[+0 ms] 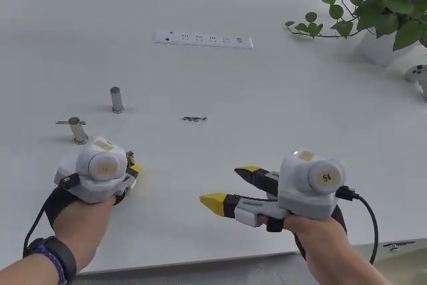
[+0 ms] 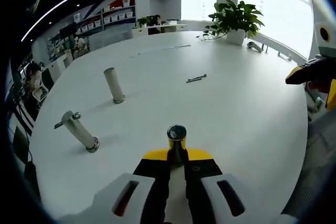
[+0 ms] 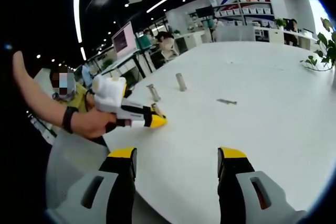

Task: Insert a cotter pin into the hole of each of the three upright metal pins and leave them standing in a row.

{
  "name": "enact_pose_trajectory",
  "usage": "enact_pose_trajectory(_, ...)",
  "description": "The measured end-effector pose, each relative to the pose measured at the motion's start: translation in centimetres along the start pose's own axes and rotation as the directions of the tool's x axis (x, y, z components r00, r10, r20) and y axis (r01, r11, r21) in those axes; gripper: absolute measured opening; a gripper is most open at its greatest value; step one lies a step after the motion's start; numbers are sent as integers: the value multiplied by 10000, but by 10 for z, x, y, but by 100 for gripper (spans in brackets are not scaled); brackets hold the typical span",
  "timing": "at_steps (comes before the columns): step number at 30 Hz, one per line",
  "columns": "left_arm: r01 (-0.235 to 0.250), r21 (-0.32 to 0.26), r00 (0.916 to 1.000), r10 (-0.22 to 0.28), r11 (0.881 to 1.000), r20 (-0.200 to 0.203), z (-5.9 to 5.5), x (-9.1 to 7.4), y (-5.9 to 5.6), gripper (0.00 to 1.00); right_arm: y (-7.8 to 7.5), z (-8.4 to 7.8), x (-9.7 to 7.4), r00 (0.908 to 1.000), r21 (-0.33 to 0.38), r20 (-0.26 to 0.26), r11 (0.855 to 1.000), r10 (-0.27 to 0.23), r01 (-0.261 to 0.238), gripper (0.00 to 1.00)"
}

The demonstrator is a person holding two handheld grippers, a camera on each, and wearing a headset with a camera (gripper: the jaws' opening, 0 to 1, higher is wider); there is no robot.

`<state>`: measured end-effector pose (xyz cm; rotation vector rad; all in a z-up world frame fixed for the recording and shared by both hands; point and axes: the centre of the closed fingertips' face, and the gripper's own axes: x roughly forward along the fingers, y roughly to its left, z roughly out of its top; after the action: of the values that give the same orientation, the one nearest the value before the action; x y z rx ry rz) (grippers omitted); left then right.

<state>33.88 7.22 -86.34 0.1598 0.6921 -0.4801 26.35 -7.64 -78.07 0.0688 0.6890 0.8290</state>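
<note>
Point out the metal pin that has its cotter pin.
The middle pin, a cotter pin crossing its top; the far pin and the held pin look bare.

Bright, even light; soft short shadows; gripper views bend strongly at the edges.

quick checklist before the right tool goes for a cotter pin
1. Left tool shut on the near pin, which stands upright: ok.
2. Right tool open and empty: ok.
3. Loose cotter pins lying uncovered: ok.
4. Middle pin has a fitted cotter pin through it: ok.
5. Far pin has a cotter pin: not ok, it is bare.
6. Hole in the near pin faces the right tool: cannot tell.
</note>
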Motion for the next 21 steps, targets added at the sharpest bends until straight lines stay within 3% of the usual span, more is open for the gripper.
enact_pose_trajectory(6, 273, -134, 9996, -273, 9995, -32, -1, -1, -6, 15, 1, 0, 0, 10000, -15, 12, 10000, 11, -11, 65)
enact_pose_trajectory(21, 423, -208, 9991, -424, 9989, -27, 0, -5, -8, 17, 0, 0, -4, 10000, -10, 65, 10000, -67, 67, 65)
